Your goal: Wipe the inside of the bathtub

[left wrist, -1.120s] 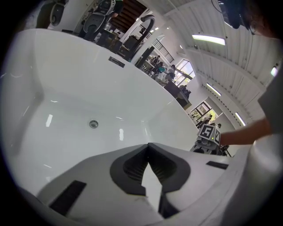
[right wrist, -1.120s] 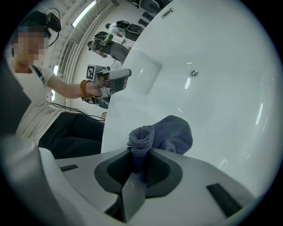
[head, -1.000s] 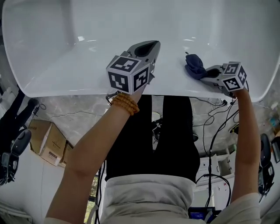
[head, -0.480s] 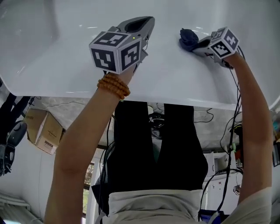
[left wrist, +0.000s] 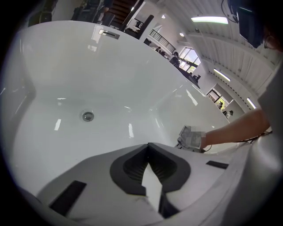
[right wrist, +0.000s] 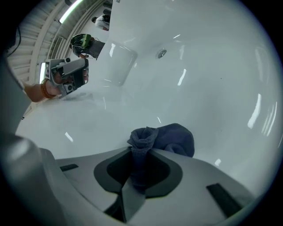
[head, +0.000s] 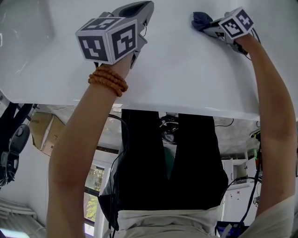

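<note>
Presently a dark blue cloth [right wrist: 170,139] is pinched between the jaws of the right gripper [right wrist: 140,152] and laid against the inner surface of the white bathtub [head: 186,69], at the far right. Nothing is held by the left gripper [left wrist: 148,148]: its jaws are seen touching at the tips, with the drain [left wrist: 88,116] beyond it.

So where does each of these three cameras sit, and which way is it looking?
Head view: on the person's head, facing steeply down at the bathtub; both forearms, the torso, left gripper and right gripper show.
Left gripper view: on the left gripper, looking along its shut, empty jaws into the bathtub toward the drain; the right forearm shows.
Right gripper view: on the right gripper, looking along jaws shut on the blue cloth, across the bathtub.
Shared: both gripper views show the drain.
</note>
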Motion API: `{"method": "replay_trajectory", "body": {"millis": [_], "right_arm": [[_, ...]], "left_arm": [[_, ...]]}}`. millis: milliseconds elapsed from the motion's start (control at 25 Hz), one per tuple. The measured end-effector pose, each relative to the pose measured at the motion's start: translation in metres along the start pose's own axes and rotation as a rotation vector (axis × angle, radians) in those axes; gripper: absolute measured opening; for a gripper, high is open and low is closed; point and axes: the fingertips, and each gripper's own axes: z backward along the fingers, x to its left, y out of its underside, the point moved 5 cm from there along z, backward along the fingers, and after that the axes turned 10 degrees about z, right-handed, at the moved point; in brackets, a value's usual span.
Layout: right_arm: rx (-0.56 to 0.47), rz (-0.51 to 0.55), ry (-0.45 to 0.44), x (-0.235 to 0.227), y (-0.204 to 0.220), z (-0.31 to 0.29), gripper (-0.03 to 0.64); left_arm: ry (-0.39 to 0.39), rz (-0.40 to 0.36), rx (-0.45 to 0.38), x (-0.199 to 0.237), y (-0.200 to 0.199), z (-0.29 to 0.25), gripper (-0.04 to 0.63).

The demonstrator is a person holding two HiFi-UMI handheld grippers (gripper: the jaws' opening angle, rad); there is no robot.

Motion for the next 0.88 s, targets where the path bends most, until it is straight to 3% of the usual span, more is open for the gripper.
{"method": "replay_trajectory", "body": {"millis": [320,480,680,880], "right_arm": [[-0.029,-0.042,-0.044,0.009,0.005,0.021,0.080],[-0.096,-0.025,-0.099,0.025,0.012,0.037,0.078],[-0.147,-0.003,-0.193,0.076,-0.018,0.075,0.078],[-0.161,0.062,-0.311,0.121,0.009,0.092,0.078]], "left_arm": [[0.024,-0.004,0.022,-0.026,-0.001,-0.014,0.000],[0.046,-0.018,0.038,-0.050,0.006,-0.017,0.000],[0.069,-0.026,0.013,-0.067,-0.022,0.009,0.000],[0.105,0.035,0.012,-0.093,-0.002,-0.007,0.000]]}}
